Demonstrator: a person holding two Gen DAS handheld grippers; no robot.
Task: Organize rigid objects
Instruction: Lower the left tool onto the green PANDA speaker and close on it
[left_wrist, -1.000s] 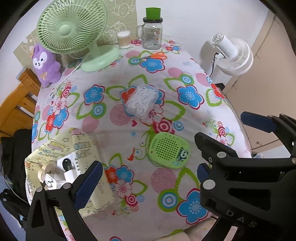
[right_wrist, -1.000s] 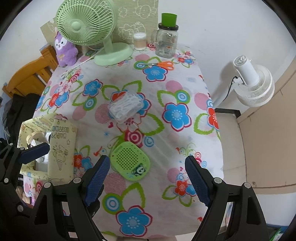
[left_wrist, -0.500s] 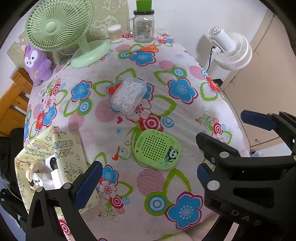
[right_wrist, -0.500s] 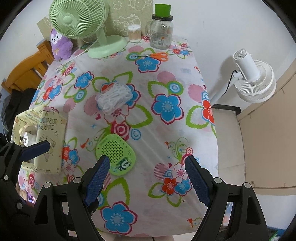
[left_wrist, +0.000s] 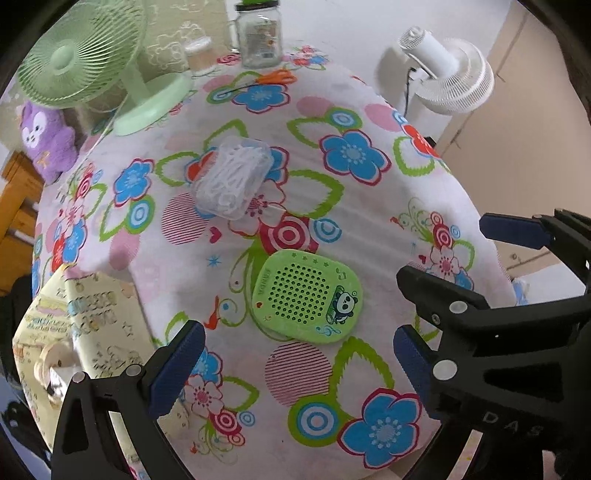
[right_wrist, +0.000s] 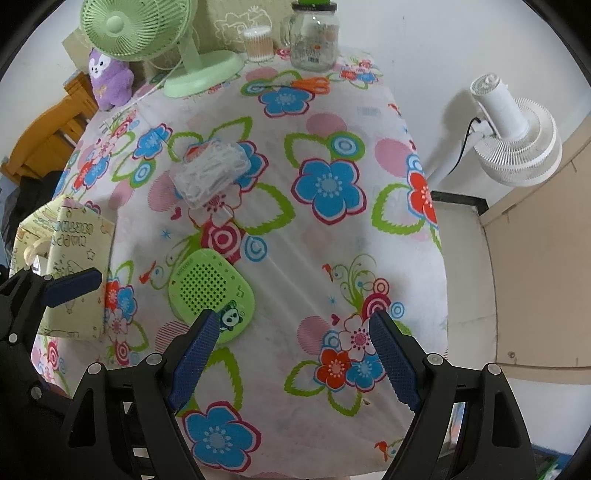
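1. Speaker (right_wrist: 210, 291), green, lies flat on the tablecloth (right_wrist: 332, 258), partly under the right claw (right_wrist: 291, 354), whose jaws are wide and empty.
2. Left claw (left_wrist: 295, 363) likewise released, beside the yellow box (left_wrist: 85, 332).
3. Both have dropped closer than a second ago; pickup looks imminent.
4. Clear case (right_wrist: 208, 171) lies beyond, untouched.

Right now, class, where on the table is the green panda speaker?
The green panda speaker lies flat on the flowered tablecloth, near its front edge, between the clear box of white clips behind it and the open grippers.
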